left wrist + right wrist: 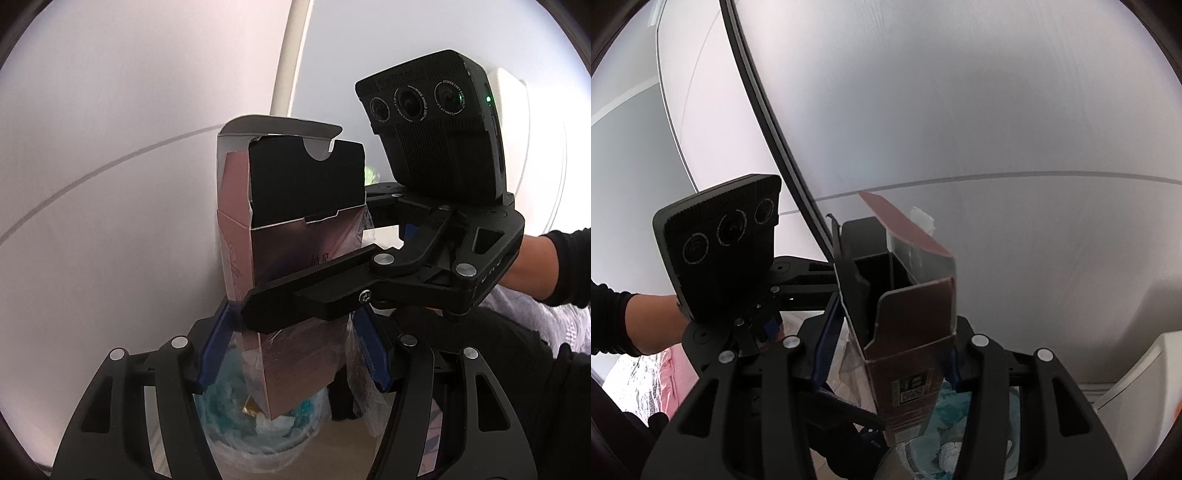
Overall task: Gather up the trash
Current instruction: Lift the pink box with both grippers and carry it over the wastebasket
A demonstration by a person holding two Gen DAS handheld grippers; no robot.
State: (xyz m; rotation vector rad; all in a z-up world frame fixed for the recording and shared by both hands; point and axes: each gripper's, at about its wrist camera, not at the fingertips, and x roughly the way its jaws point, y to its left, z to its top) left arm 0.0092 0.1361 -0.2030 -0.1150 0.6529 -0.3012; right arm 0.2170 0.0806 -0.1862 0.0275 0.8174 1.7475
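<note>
The pink carton (291,254), its top flap open and a black insert showing inside, hangs upright directly above the lined trash bin (255,439), which already holds blue-green and white scraps. Both tools have hold of it at once, so the step in hand looks like the drop.

To do it well, keep the carton centred over the bin mouth, let one tool go first and draw it clear sideways, then lower the carton a little and release with the other, so it falls straight rather than tipping against the bag's rim. The loose clear plastic around the carton's lower part may cling to a pad; a slow release would show that.

The left tongs (291,350) are closed partway, their blue pads pressed on the carton's lower sides. The right tongs (295,295) reach in from the right across the carton's middle, one black finger lying over its front face; in the right wrist view the right tongs (886,347) likewise pinch the carton (908,350) between blue pads, with the bin (945,439) just below.
</note>
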